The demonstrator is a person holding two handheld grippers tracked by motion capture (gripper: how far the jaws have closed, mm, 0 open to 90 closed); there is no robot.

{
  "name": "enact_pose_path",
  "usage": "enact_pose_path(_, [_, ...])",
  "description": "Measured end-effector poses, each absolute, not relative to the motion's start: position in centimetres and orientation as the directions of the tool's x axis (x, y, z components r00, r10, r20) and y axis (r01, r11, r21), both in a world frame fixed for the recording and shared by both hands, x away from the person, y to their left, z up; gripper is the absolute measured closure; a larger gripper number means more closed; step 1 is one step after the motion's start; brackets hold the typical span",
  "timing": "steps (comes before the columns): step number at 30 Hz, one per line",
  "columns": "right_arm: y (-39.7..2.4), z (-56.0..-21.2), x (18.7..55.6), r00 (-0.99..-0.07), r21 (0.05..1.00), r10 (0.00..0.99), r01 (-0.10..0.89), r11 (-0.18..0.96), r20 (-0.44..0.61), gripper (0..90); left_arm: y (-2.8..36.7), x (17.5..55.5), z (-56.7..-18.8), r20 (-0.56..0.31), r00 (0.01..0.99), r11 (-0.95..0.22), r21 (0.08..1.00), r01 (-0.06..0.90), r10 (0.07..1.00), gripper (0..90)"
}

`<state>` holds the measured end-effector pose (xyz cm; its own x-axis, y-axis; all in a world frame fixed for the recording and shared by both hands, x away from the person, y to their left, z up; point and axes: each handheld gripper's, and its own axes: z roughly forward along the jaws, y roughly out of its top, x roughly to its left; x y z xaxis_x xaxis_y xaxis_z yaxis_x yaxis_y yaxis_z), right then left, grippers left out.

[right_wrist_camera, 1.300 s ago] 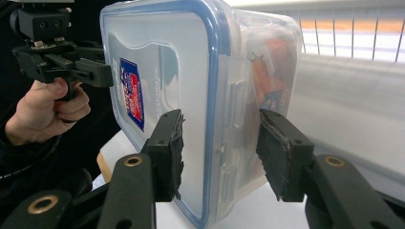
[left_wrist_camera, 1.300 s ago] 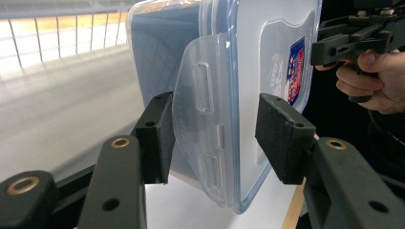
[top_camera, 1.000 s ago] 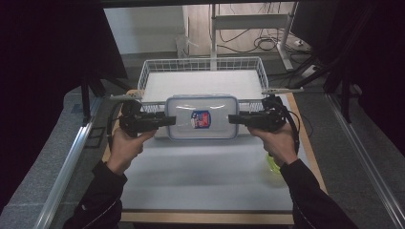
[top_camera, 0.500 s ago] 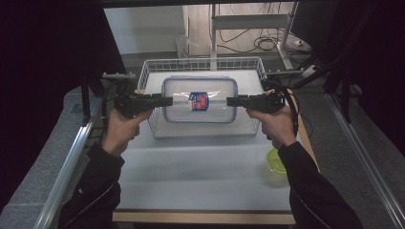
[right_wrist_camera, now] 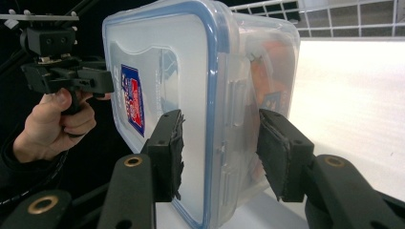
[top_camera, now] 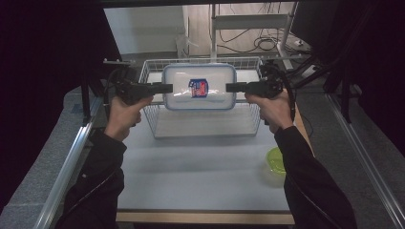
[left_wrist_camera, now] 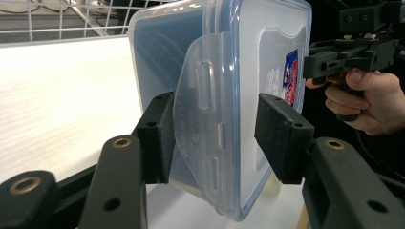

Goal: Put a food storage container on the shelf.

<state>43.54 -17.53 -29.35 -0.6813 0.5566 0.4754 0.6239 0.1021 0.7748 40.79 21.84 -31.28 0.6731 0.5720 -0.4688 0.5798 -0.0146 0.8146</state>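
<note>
A clear plastic container [top_camera: 199, 88] with a blue-rimmed lid and a red and blue sticker hangs level in the air over the wire basket [top_camera: 154, 120]. My left gripper [top_camera: 167, 88] is shut on its left end and my right gripper [top_camera: 230, 87] on its right end. In the left gripper view my jaws [left_wrist_camera: 219, 138] clamp the container [left_wrist_camera: 229, 57] across its side latch. In the right gripper view my jaws [right_wrist_camera: 222, 152] close on the container's [right_wrist_camera: 167, 62] other end, and something orange shows inside it.
The white wire basket stands at the back of the white table top [top_camera: 200, 176]. A green round bowl [top_camera: 276, 160] sits at the right, close to the right forearm. Metal rails run along both sides of the table, and cables lie behind the basket.
Both grippers have lifted the container and carried it away from the person, from in front of the basket to above it.
</note>
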Motion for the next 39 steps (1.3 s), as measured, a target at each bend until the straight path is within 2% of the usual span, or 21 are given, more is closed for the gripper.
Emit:
enact_pose_path(25, [-17.2, -30.0, 47.1, -0.63, 0.745, 0.565, 0.666, 0.04, 0.533, 52.4, 21.8, 43.7, -31.9, -0.492, 0.63, 0.01, 0.793, 0.61, 0.6, 48.8])
enact_pose_path(39, [-17.1, -30.4, 47.4, -0.627, 0.765, 0.587, 0.643, 0.02, 0.512, 49.9, 21.2, 43.5, -31.8, -0.379, 0.647, -0.053, 0.837, 0.545, 0.661, 42.7])
